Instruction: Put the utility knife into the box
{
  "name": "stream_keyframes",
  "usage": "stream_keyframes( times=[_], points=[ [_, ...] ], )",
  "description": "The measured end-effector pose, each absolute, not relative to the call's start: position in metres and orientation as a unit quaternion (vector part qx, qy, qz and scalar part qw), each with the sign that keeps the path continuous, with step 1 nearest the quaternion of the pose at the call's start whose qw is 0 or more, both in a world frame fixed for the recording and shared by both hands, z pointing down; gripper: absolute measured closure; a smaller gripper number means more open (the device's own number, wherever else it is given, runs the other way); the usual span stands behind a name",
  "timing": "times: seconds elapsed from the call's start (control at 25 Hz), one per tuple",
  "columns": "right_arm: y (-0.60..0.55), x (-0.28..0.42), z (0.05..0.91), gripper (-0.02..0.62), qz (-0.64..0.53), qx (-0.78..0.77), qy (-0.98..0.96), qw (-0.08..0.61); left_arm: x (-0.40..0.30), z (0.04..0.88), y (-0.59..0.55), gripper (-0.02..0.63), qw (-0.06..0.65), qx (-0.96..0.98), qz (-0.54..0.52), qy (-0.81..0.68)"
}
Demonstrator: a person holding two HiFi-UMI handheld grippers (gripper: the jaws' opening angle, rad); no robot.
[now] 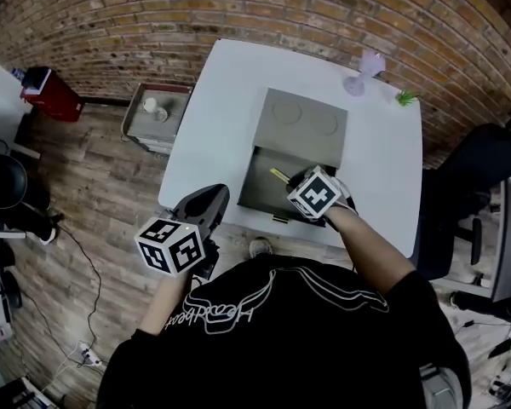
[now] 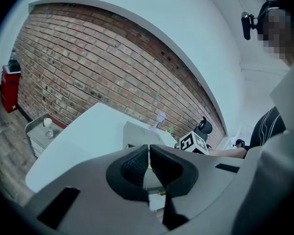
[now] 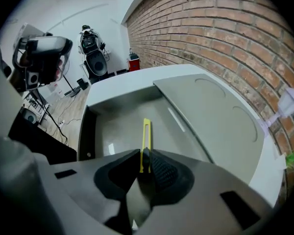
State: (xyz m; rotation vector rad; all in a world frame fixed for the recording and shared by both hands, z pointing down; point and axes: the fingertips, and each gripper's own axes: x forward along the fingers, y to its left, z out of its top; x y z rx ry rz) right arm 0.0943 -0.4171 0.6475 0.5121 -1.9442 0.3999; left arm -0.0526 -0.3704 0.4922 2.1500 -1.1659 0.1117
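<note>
An open grey box (image 1: 257,190) stands on the white table (image 1: 213,118), its lid (image 1: 305,122) folded back behind it. My right gripper (image 1: 291,183) hangs over the box's inside, pointing steeply down, shut on the yellow utility knife (image 1: 278,175). In the right gripper view the utility knife (image 3: 146,133) sticks out past the right gripper (image 3: 146,153) above the box floor (image 3: 117,131). My left gripper (image 1: 206,196) sits at the table's near left edge, apart from the box. In its own view the left gripper (image 2: 148,153) is shut with nothing between the pads.
A purple stemmed object (image 1: 364,71) and a small green item (image 1: 406,98) stand at the table's far right corner. A metal side cart (image 1: 157,113) is left of the table, a red cabinet (image 1: 49,92) further left, and a black chair (image 1: 485,169) on the right. A brick wall runs behind.
</note>
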Motion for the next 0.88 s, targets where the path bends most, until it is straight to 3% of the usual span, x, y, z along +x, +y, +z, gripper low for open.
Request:
stream_keyframes(
  times=[0.36,0.56,0.72,0.88],
  points=[
    [-0.416,0.092,0.649,0.517,0.176,0.180,-0.808,0.532,-0.058,0.487,-0.381,0.569,0.337,0.823,0.035,-0.455],
    [-0.414,0.092,0.644,0.440,0.174,0.188,-0.814,0.521,-0.055,0.484,-0.379,0.569,0.335,0.828,0.046,-0.446],
    [-0.421,0.096,0.628,0.385,0.163,0.227,-0.826,0.488,-0.053,0.475,-0.371,0.569,0.330,0.835,0.056,-0.436],
    [-0.411,0.094,0.584,0.394,0.203,0.262,-0.851,0.407,-0.051,0.457,-0.352,0.569,0.324,0.846,0.060,-0.419]
  ],
)
